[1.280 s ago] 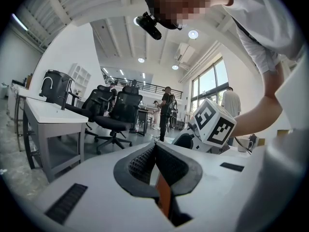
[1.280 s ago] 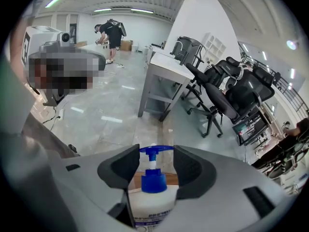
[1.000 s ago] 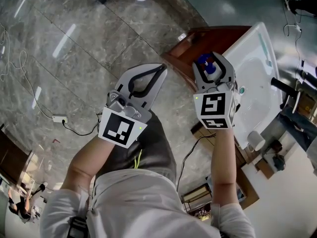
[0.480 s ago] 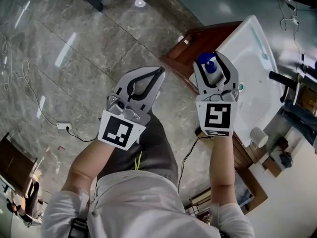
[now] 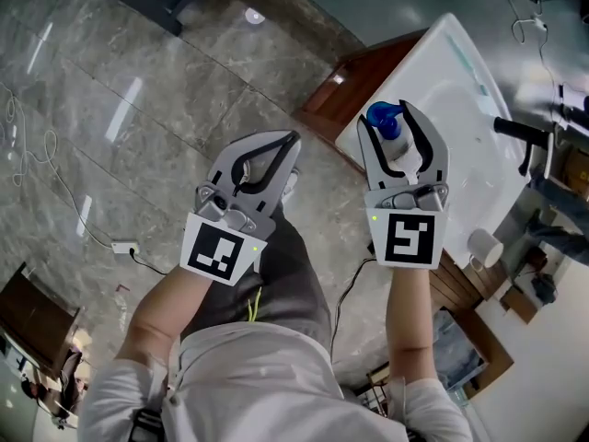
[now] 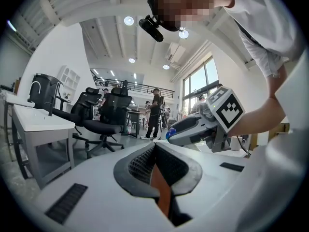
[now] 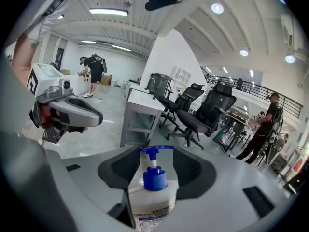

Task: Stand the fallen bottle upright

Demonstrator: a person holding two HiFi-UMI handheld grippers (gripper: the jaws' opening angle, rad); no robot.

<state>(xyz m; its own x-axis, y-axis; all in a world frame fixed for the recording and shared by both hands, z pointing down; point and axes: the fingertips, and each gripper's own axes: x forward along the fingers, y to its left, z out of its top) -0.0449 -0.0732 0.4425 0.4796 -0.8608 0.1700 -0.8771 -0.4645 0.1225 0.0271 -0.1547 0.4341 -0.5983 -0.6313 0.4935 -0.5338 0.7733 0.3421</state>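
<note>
A white pump bottle (image 5: 406,157) with a blue pump head sits between the jaws of my right gripper (image 5: 391,118), which is shut on it. In the right gripper view the bottle (image 7: 150,204) stands along the jaws with its blue pump pointing away from the camera, and the right gripper (image 7: 154,170) grips its body. My left gripper (image 5: 291,142) is held to the left at about the same height, shut and with nothing in it. Its pads (image 6: 145,161) meet in the left gripper view. Both grippers are held in the air over the floor.
A white basin (image 5: 460,81) on a wooden cabinet (image 5: 342,86) lies just beyond the right gripper. A white cup (image 5: 482,246) stands at the right. A cable and power strip (image 5: 122,246) lie on the stone floor. Office chairs (image 7: 203,115), desks and people fill the room.
The right gripper has kept the bottle and drifted slightly right, closer over the basin's edge. The left gripper stayed shut and shifted only a little.
</note>
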